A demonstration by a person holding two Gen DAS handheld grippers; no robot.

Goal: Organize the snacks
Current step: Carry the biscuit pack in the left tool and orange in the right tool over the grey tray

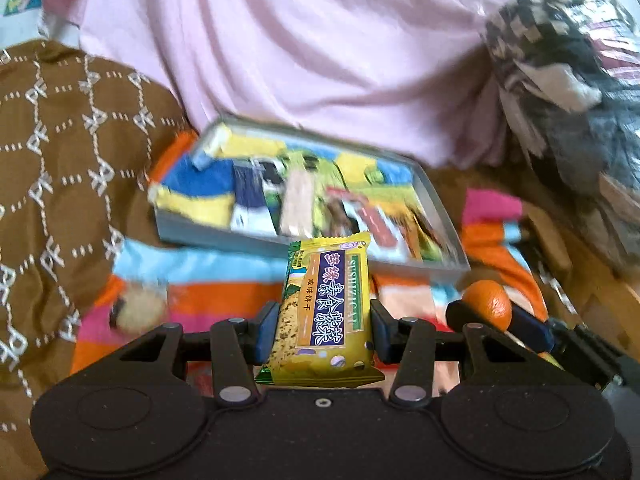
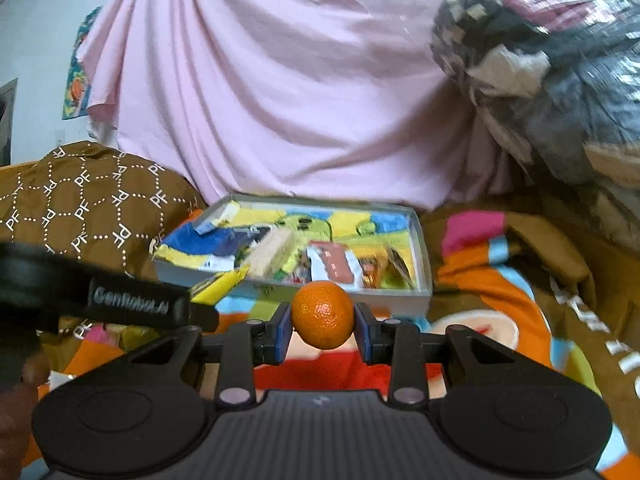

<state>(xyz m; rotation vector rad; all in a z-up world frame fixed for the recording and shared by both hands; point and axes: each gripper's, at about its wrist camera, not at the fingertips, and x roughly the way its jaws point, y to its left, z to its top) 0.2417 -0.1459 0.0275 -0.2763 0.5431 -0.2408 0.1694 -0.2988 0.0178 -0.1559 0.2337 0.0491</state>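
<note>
left gripper [image 1: 324, 330]: clamped on a yellow-green cracker packet [image 1: 326, 308], held upright just in front of the tray
right gripper [image 2: 322, 326]: jaws snug on a small orange [image 2: 322, 314], also just in front of the tray
tray [image 2: 424, 240]: grey, shallow, stuffed with snack packs, sitting on the striped blanket [image 2: 492, 276]

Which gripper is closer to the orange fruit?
Right. The right gripper has its jaws shut on the orange fruit. The left gripper is beside it, holding a yellow snack packet instead.
</note>
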